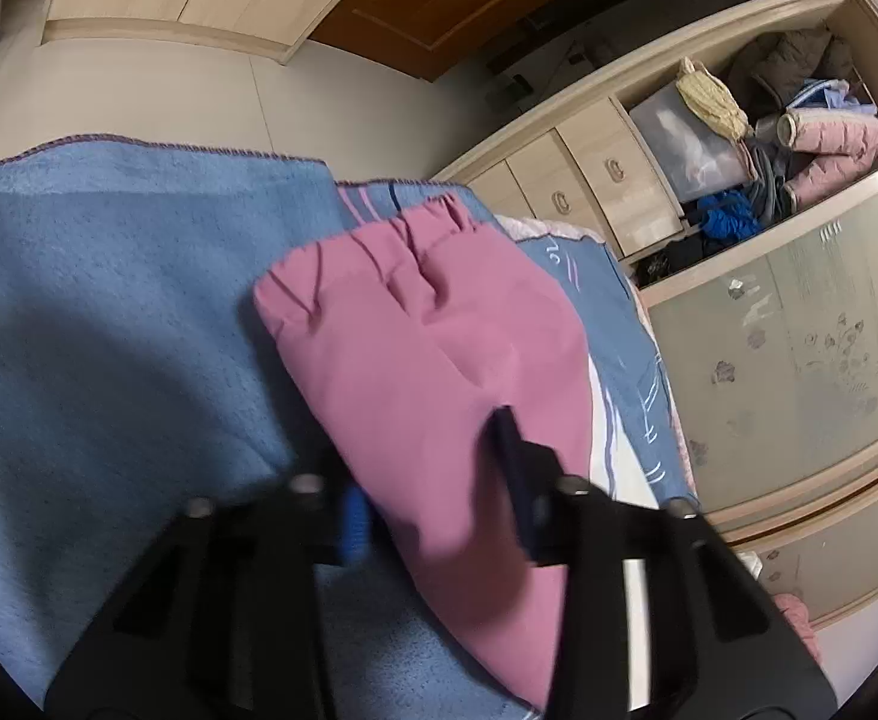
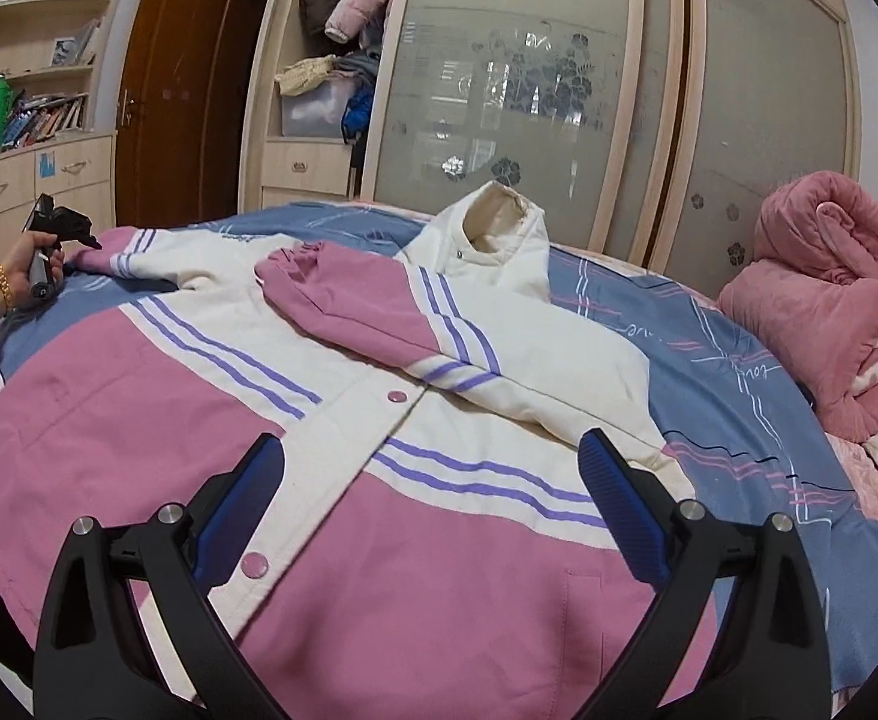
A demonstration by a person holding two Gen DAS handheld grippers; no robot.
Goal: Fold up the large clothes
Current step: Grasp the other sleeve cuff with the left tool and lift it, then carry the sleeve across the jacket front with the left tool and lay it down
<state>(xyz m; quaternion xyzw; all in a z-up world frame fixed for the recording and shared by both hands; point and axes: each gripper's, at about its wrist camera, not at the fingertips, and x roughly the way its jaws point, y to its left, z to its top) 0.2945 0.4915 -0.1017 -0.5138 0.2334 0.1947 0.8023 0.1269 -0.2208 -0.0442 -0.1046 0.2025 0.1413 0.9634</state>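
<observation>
A large pink and white jacket (image 2: pixel 331 438) with purple stripes lies front up on a blue bed sheet (image 2: pixel 727 372). Its right sleeve (image 2: pixel 379 312) is folded across the chest. My right gripper (image 2: pixel 433 510) is open and empty, hovering over the lower front of the jacket. My left gripper (image 1: pixel 433 474) holds the pink cuff end of the left sleeve (image 1: pixel 415 324) between its fingers, a little above the sheet. The left gripper also shows in the right wrist view (image 2: pixel 58 240) at the far left, at the end of the outstretched sleeve.
A rolled pink quilt (image 2: pixel 829 312) lies on the bed at the right. A wardrobe with frosted sliding doors (image 2: pixel 535 90) stands behind the bed, with an open compartment full of clothes (image 1: pixel 769 132). Shelves and drawers (image 2: pixel 37 120) stand at the left.
</observation>
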